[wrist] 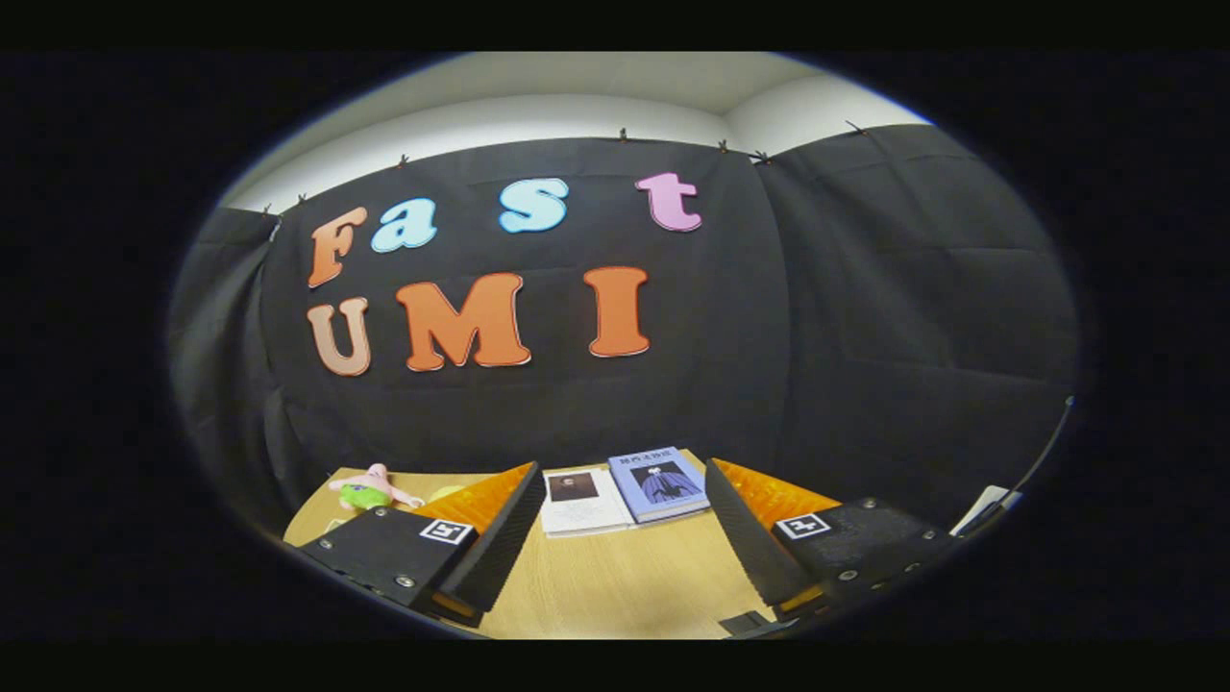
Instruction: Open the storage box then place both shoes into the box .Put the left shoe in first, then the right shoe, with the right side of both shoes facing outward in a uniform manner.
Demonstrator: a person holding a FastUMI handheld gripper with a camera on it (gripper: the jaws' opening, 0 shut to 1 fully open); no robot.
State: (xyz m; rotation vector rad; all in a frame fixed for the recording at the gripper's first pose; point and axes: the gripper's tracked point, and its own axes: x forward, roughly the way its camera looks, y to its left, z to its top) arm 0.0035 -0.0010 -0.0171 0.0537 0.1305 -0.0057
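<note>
Now the gripper (pixel 623 524) is hanging with fingers spread wide over the wooden table (pixel 615 586); two books (pixel 625 498) are lying beyond, and seemingly a plush toy (pixel 370 488) far left.

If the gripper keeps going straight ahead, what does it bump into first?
Probably the books. The gripper is open, with bare table between its fingers. Just beyond them lie a white book and a blue book side by side. If it passes above them, it meets the black cloth wall. Depth is hard to judge.

A recording booth: black cloth wall (pixel 865 317) behind a wooden table (pixel 625 586) with books (pixel 625 495)
</note>
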